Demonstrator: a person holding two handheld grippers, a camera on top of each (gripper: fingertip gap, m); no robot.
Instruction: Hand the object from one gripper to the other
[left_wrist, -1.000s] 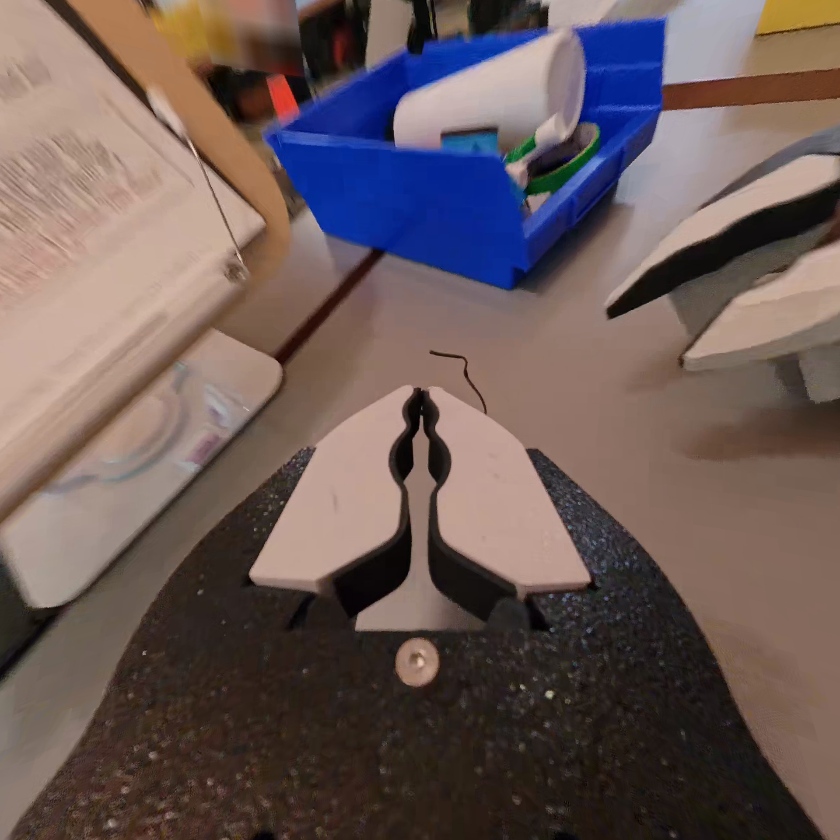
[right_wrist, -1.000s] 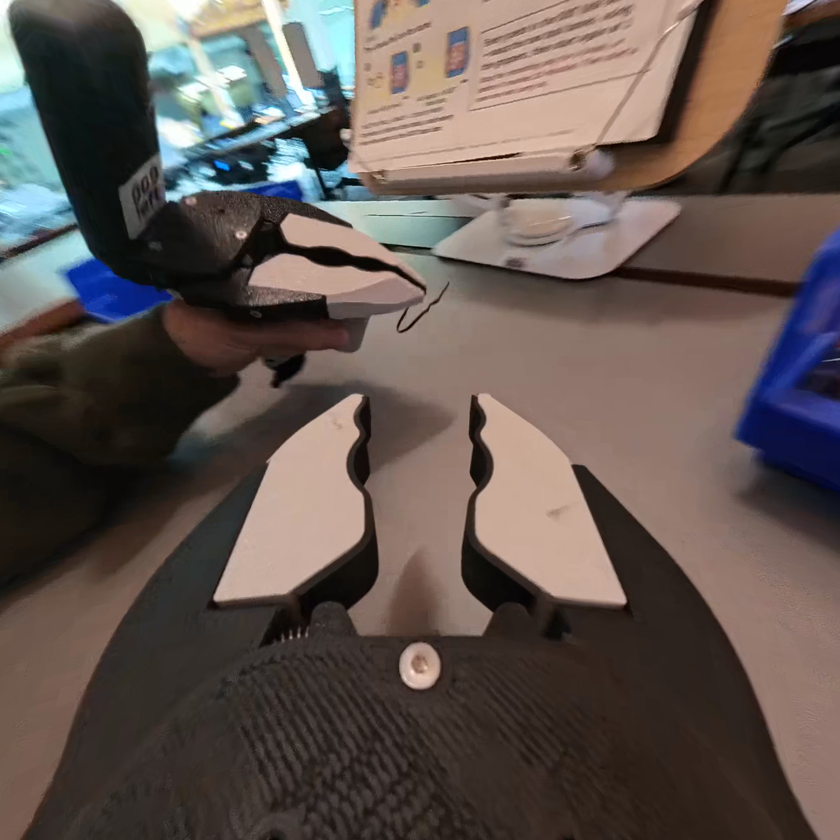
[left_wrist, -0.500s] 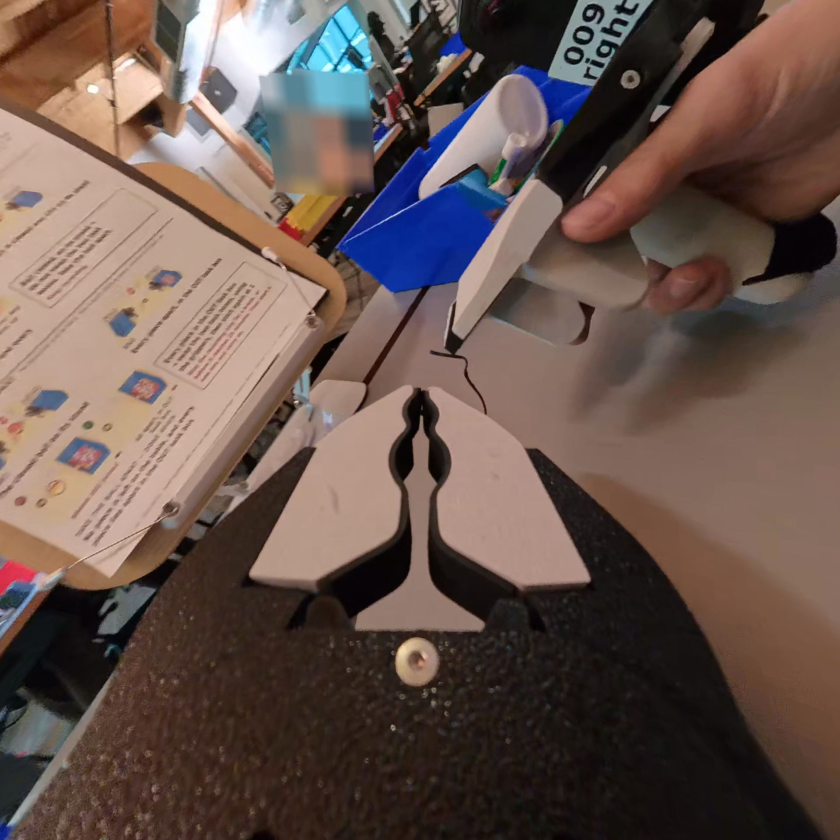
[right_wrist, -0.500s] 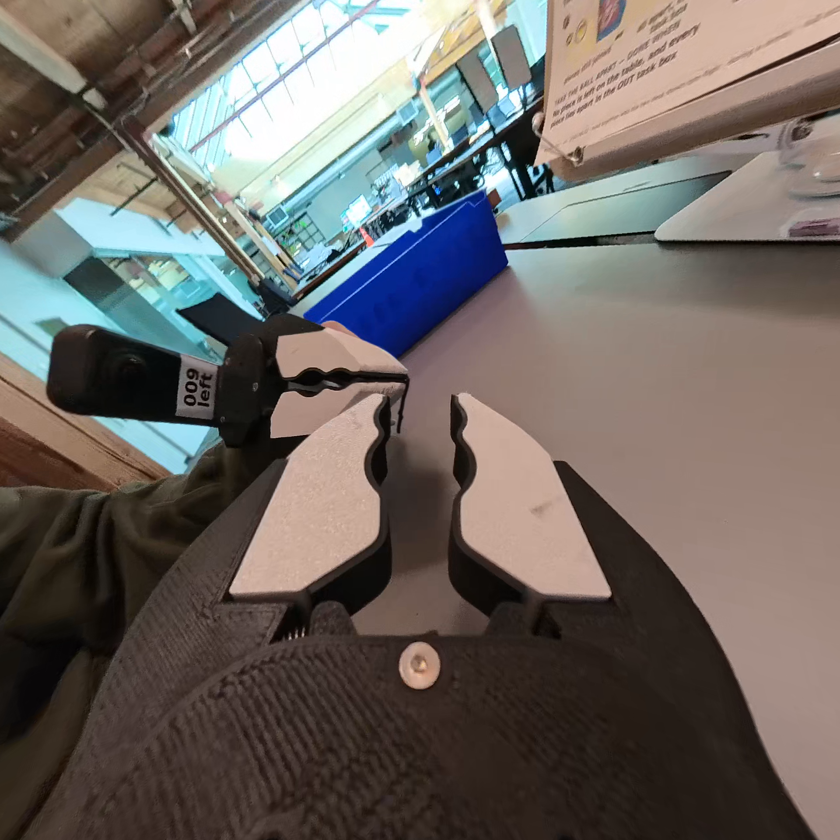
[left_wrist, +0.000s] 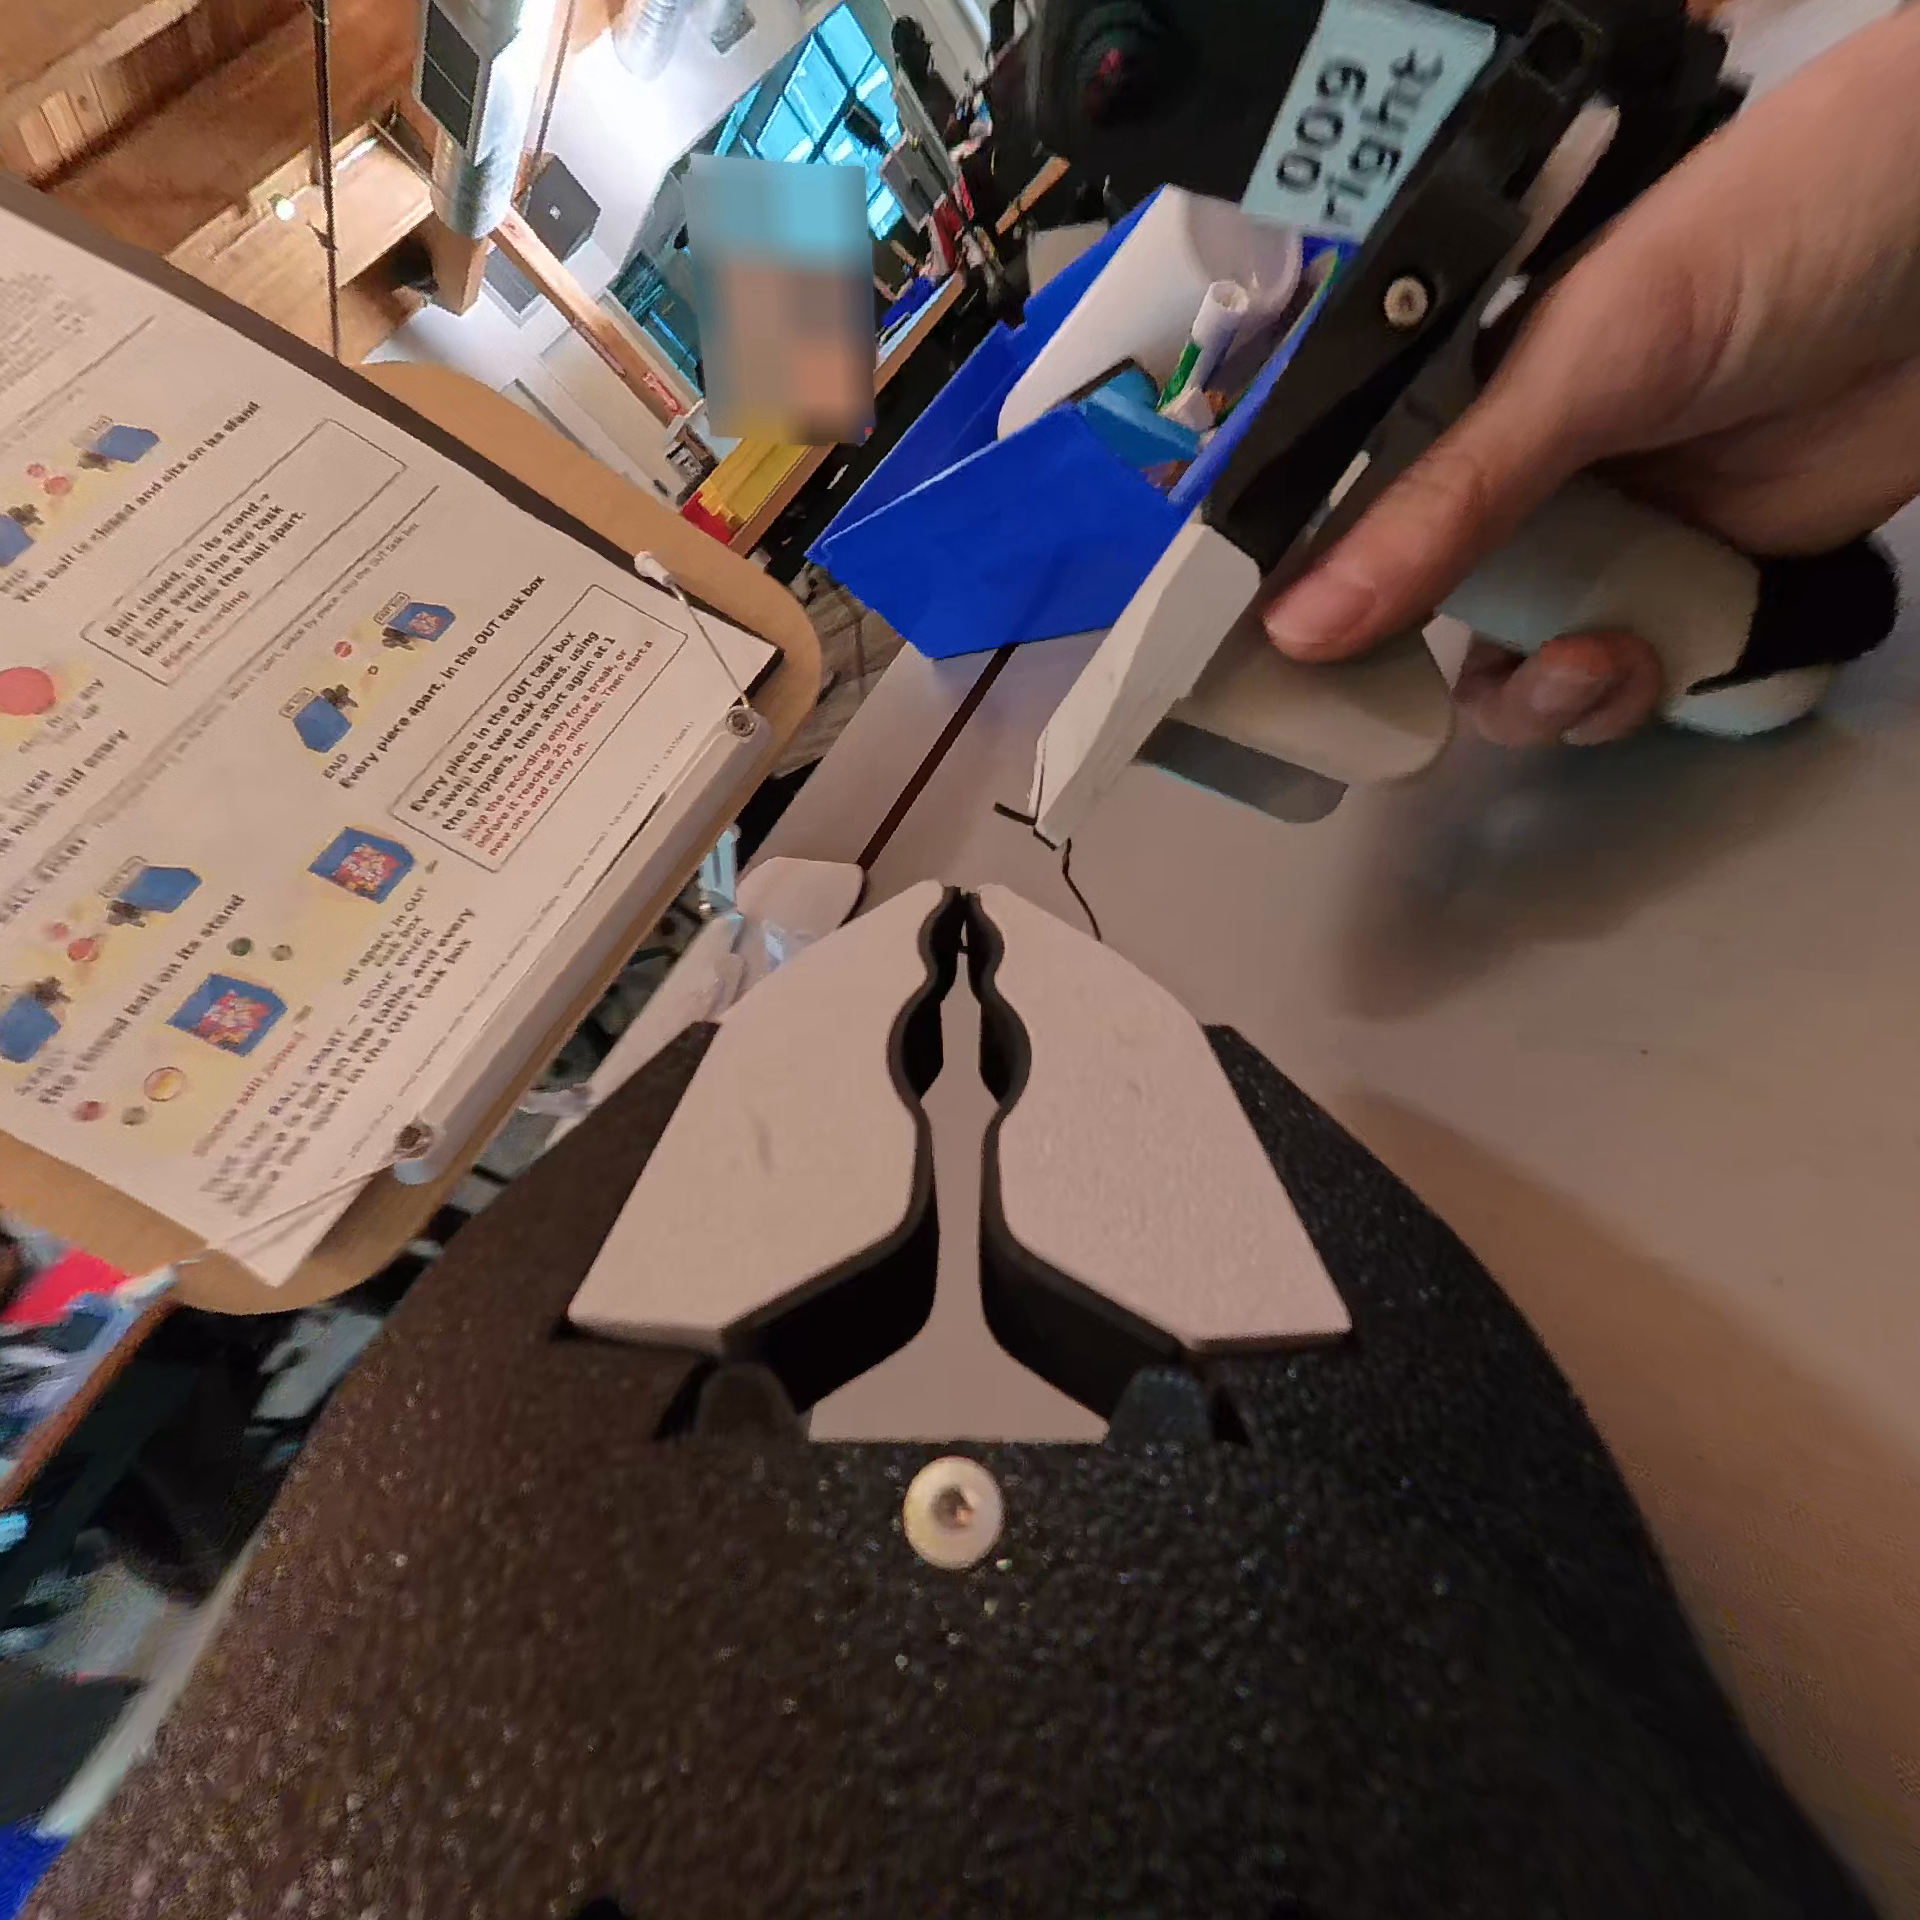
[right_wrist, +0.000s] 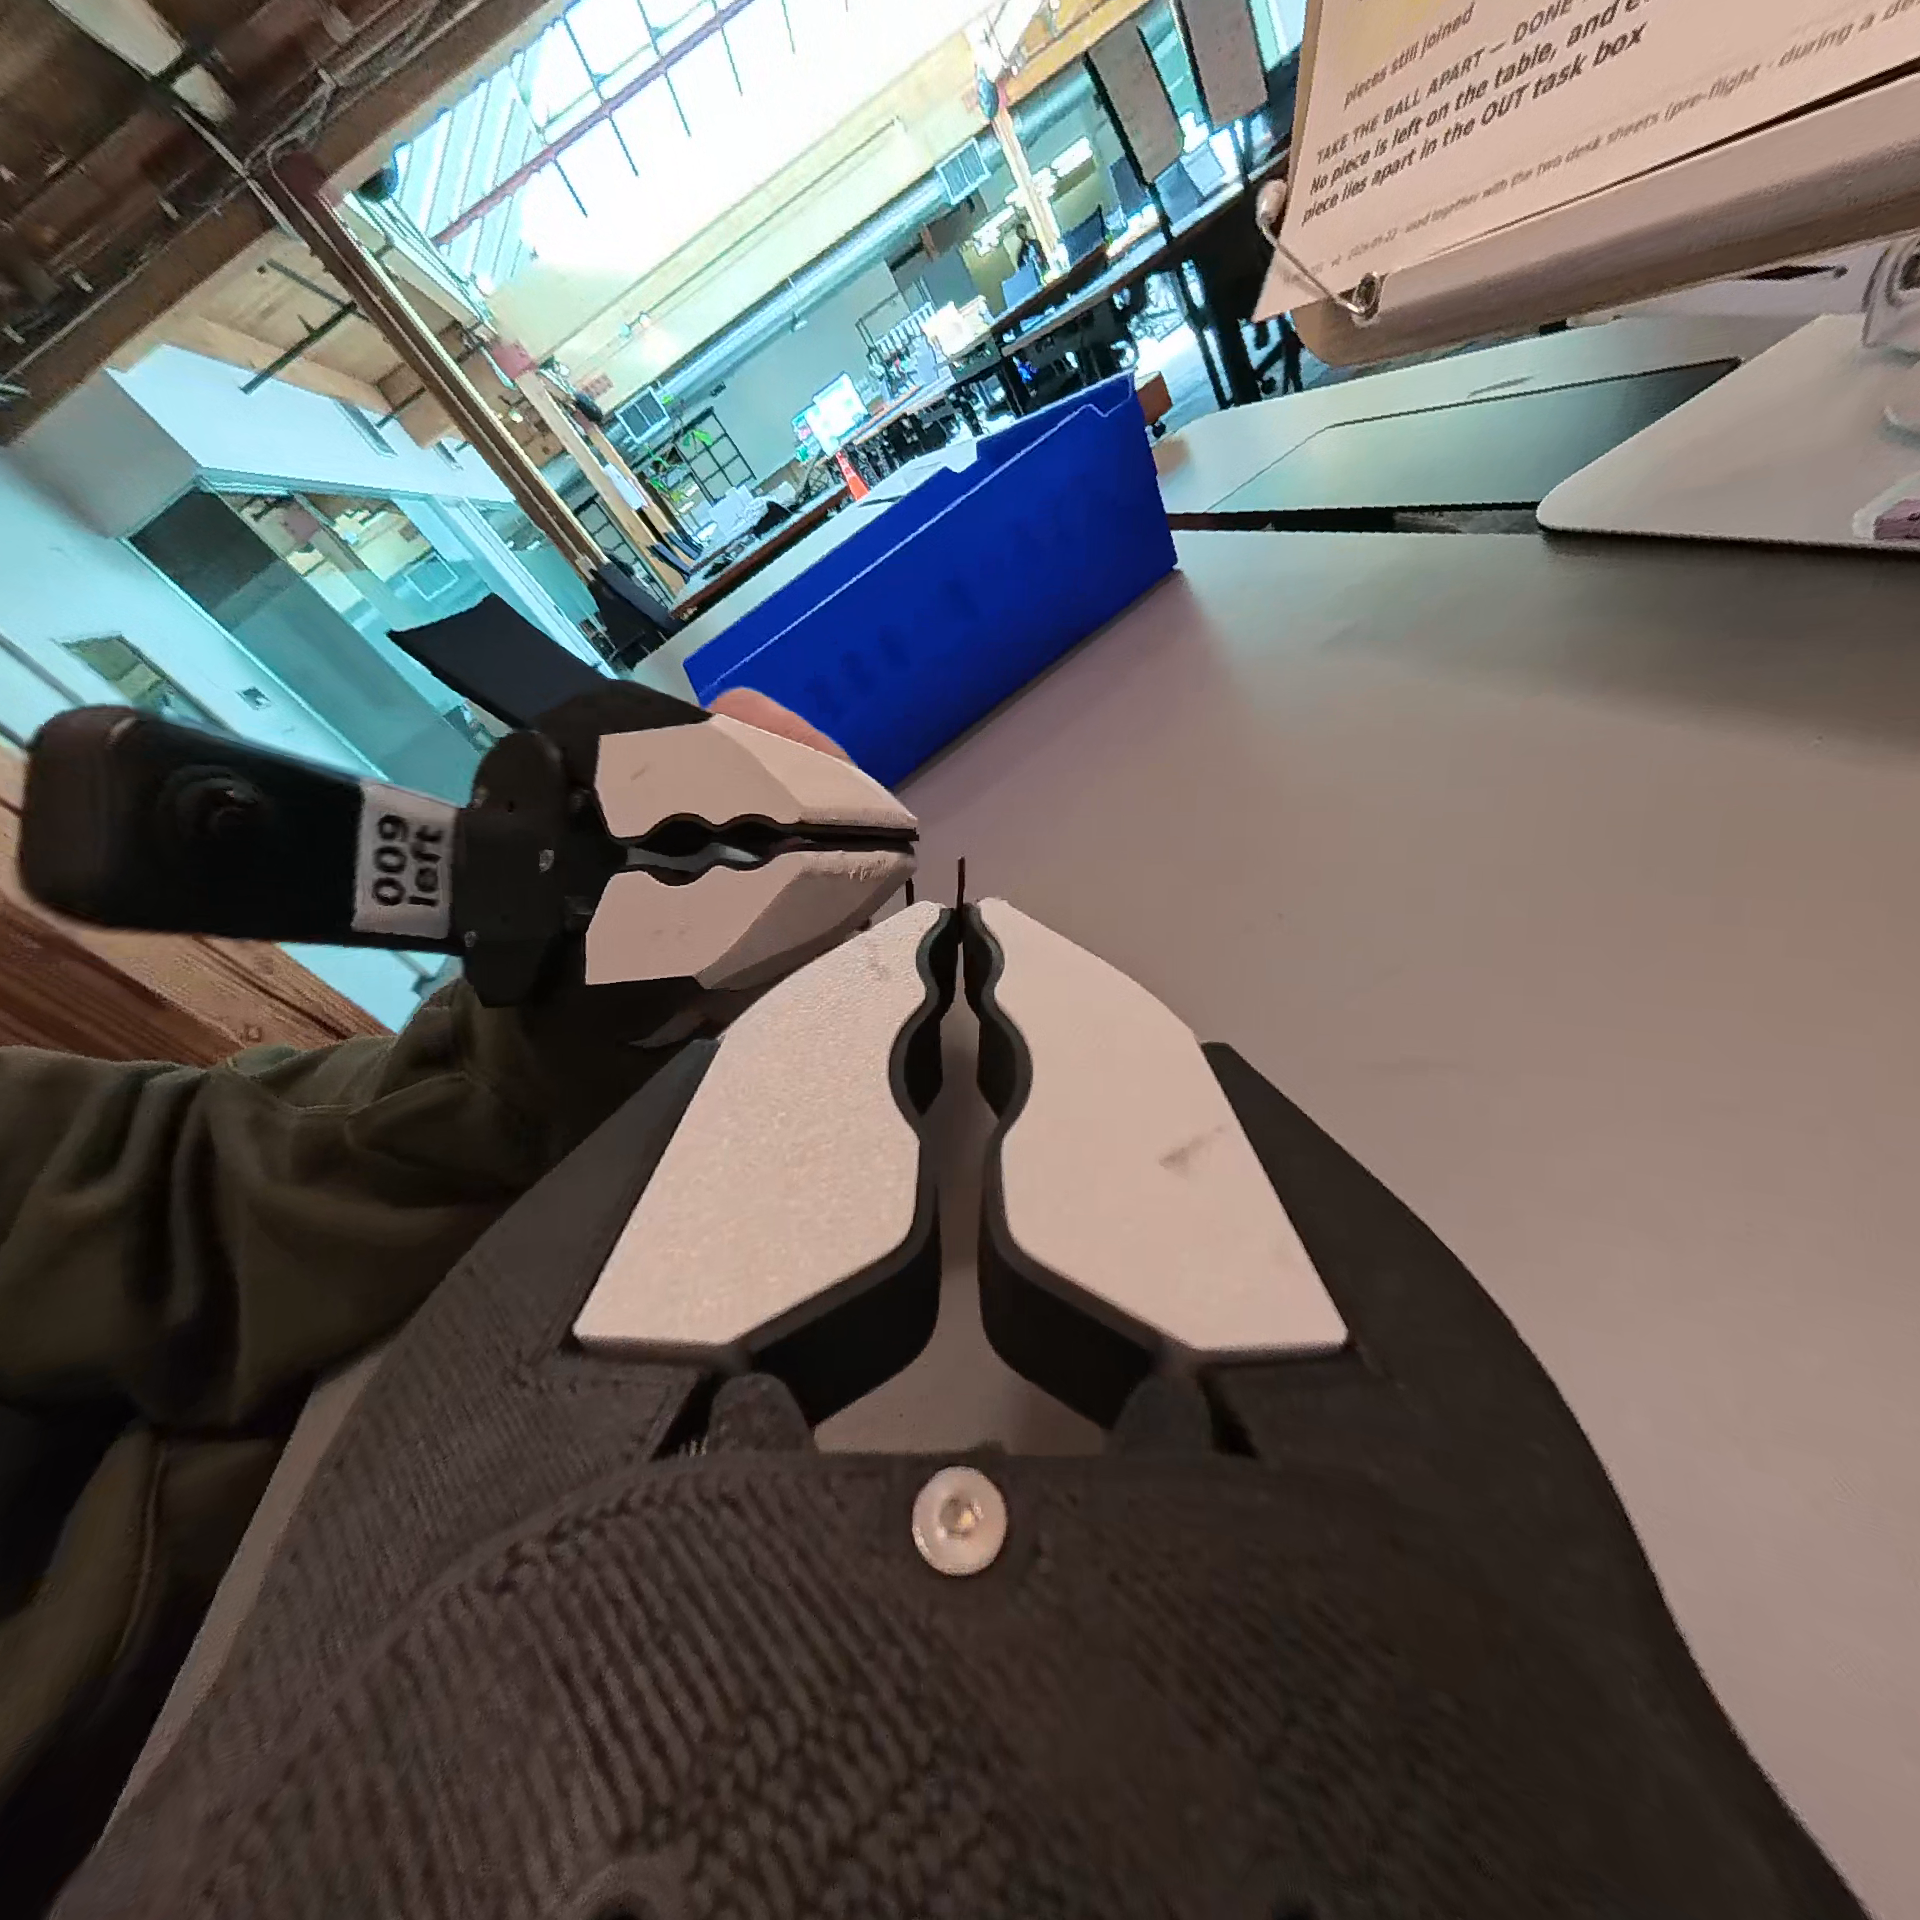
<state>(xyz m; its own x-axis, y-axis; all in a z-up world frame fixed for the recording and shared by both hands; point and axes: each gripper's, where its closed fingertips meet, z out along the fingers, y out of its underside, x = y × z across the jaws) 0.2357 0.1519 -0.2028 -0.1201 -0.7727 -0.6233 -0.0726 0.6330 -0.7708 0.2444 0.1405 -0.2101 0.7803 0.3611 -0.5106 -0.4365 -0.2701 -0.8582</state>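
The object is a thin black wire (left_wrist: 1075, 883), kinked and short. My left gripper (left_wrist: 961, 899) is shut on one end of it; the wire curls out past the right fingertip. My right gripper (left_wrist: 1049, 821), held by a hand, comes in from the upper right and its tips pinch the wire's other end. In the right wrist view my right gripper (right_wrist: 961, 914) is shut with the wire's tip (right_wrist: 961, 878) sticking up from between its pads. My left gripper (right_wrist: 902, 842) lies shut just to the left, fingertips almost touching the right ones. Both are held above the grey table (right_wrist: 1455, 831).
A blue bin (left_wrist: 987, 540) with a white roll and small items stands behind the right gripper. A clipboard with printed sheets (left_wrist: 364, 675) on a white stand (right_wrist: 1714, 457) rises at the left. Another blue bin (right_wrist: 935, 644) sits far back. A green sleeve (right_wrist: 208, 1195) is at left. Left and right tips are no more than a few centimetres apart.
My right gripper moved in to the left gripper's tip and its jaws went from open to shut on the wire's free end. My left gripper stayed shut on the wire.
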